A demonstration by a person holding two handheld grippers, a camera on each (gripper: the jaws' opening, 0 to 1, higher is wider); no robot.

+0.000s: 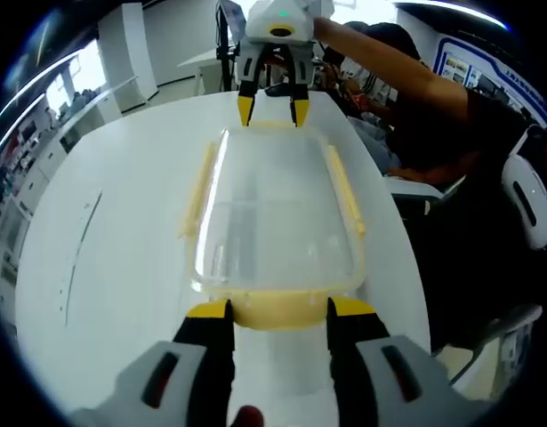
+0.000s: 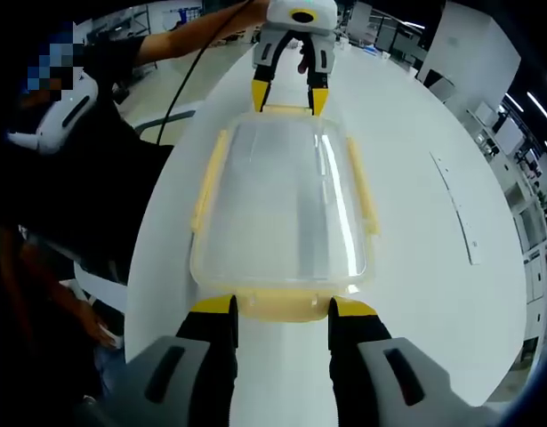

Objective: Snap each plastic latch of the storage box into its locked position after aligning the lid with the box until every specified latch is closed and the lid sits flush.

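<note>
Storage box point(image 1: 273, 231), clear w/ yellow latches, lies flat on white tabletop point(image 1: 122, 222), lid point(image 2: 286, 200) on top & looking aligned w/ the base. Long-side latches point(image 1: 200, 191) run along both edges; whether they're snapped down can't be told.

Left gripper point(image 1: 278, 313) sits at one short end, fingers point(image 1: 208, 310) spread wide either side of the yellow end latch point(image 1: 277, 311), tips just beside it, not clamped on it. In the right gripper view the same gripper shows at the far end point(image 2: 290, 96).

Right gripper point(image 2: 282, 311) at the opposite short end, fingers point(image 2: 213, 306) equally wide, straddling that end latch point(image 2: 282, 305). In the left gripper view it's at the far end point(image 1: 273, 108), a person's arm point(image 1: 389, 62) behind it.
</note>
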